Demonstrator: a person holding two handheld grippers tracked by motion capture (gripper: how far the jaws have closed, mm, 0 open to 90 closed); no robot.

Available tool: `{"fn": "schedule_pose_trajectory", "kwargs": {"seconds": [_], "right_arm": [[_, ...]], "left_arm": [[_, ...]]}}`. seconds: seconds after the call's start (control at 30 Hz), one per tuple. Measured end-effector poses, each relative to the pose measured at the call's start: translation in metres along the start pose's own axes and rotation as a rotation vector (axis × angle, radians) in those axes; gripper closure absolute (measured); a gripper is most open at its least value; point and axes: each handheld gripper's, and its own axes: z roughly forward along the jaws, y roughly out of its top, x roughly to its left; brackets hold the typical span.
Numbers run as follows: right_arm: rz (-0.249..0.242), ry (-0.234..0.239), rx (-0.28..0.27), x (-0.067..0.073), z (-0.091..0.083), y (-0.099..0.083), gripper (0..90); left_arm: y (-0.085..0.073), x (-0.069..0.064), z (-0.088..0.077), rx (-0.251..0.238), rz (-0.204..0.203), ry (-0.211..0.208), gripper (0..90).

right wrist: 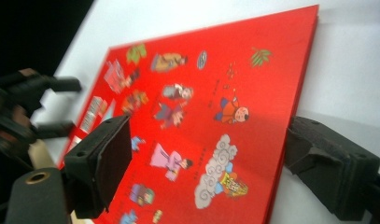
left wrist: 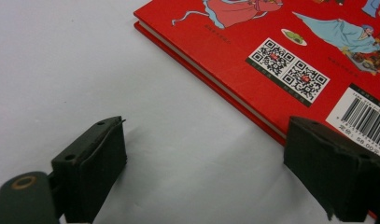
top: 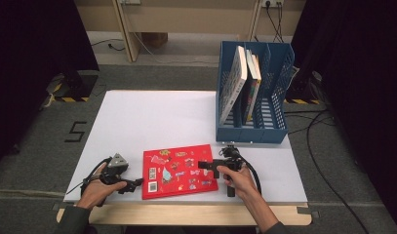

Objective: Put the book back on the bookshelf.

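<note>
A red picture book (top: 179, 170) lies flat on the white table (top: 152, 117), near its front edge. My left gripper (top: 136, 184) rests at the book's lower left corner, jaws open. In the left gripper view, bare table lies between the left gripper's (left wrist: 206, 168) jaws, and the red book's (left wrist: 271, 51) edge runs just past the right-hand jaw. My right gripper (top: 203, 165) reaches over the book's right side. In the right gripper view the right gripper (right wrist: 215, 163) stands open. One jaw is over the red book's cover (right wrist: 201, 107), the other beside its edge, and neither pad presses on it.
A blue file rack (top: 279, 73) stands at the table's back right with three books upright in its slots, just beyond the right hand. A wooden strip (top: 186, 214) runs along the table's front edge. Cables (top: 323, 126) lie on the floor to the right.
</note>
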Motion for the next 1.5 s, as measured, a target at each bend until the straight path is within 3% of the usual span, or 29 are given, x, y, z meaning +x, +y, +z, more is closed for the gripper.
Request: {"fn": "schedule_pose_trajectory", "kwargs": {"seconds": [0.07,0.1,0.37,0.67,0.87,1.17,1.5], "right_arm": [[0.062,0.047,-0.048,-0.003,-0.004,0.004,20.1],[0.065,0.062,-0.053,-0.003,-0.006,0.007,20.2],[-0.023,0.063,-0.037,0.012,-0.019,0.028,24.9],[-0.166,0.018,0.003,0.052,-0.033,0.06,25.9],[-0.216,0.008,0.019,0.071,-0.037,0.072,26.8],[-0.311,0.003,0.026,0.109,-0.039,0.093,28.7],[-0.351,0.0,0.048,0.126,-0.047,0.103,31.1]], "left_arm": [[0.0,0.0,0.001,0.001,0.001,-0.008,9.6],[0.0,0.0,0.001,0.003,0.0,-0.009,8.8],[0.001,-0.002,0.003,0.003,0.004,-0.003,4.8],[0.001,-0.006,0.007,0.002,-0.001,0.013,0.0],[0.001,-0.008,0.007,0.0,-0.005,0.022,0.0],[0.003,-0.013,0.01,-0.009,0.004,0.042,0.0],[0.008,-0.022,0.016,-0.024,0.002,0.06,0.0]]}}
